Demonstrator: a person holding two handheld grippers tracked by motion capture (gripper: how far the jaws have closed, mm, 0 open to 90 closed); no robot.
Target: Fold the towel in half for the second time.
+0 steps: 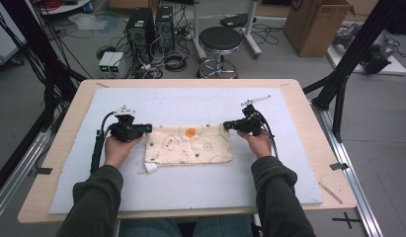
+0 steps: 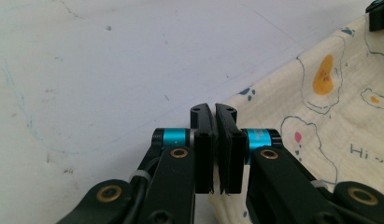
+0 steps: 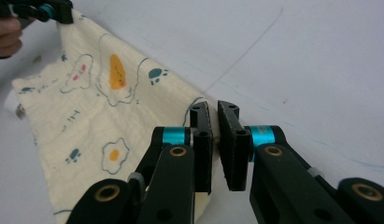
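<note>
A cream cloth (image 1: 188,145) printed with eggs, paw marks and an orange blob lies spread on the white board, folded into a rectangle. My left gripper (image 1: 148,128) is at its far left corner, and in the left gripper view (image 2: 214,109) the jaws are pressed together on the cloth's (image 2: 320,116) corner. My right gripper (image 1: 227,125) is at the far right corner. In the right gripper view (image 3: 214,109) its jaws pinch the cloth's (image 3: 87,116) edge. A hand holds each gripper from the near side.
The white foam board (image 1: 190,182) covers most of the wooden table (image 1: 309,98). A small white tag (image 1: 151,168) sticks out at the cloth's near left corner. Beyond the table are a stool (image 1: 219,42), computer towers (image 1: 141,27) and a cardboard box (image 1: 316,24).
</note>
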